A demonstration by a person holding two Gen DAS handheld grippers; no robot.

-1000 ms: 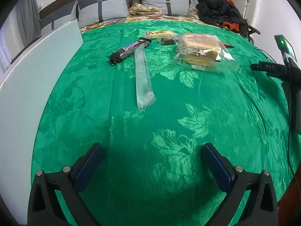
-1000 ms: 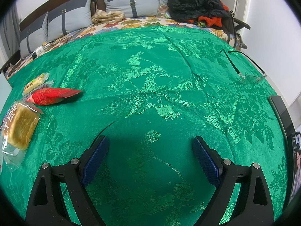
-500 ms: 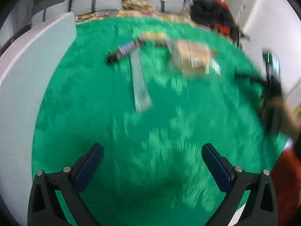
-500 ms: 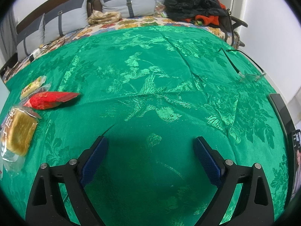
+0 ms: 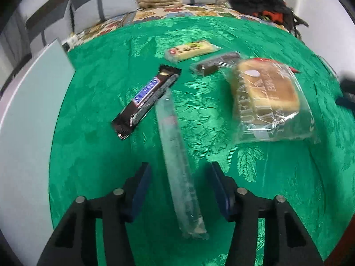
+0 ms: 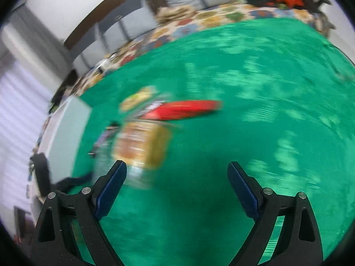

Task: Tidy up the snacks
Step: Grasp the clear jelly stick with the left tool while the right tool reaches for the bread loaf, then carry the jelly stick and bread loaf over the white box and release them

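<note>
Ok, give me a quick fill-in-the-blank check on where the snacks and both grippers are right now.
1. The long clear packet lies between the fingers of the ____ gripper.
2. The cloth under the snacks is ____ in colour.
3. The Snickers bar lies to the ____ of the bagged bread in the left wrist view.
4. The right gripper is open and holds ____.

Missing words: left; green; left; nothing

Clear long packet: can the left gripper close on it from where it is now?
Probably yes. The left gripper is open with the clear long packet lying lengthwise between its fingers on the green cloth. Nothing blocks it; the Snickers bar only meets the far end.
</note>
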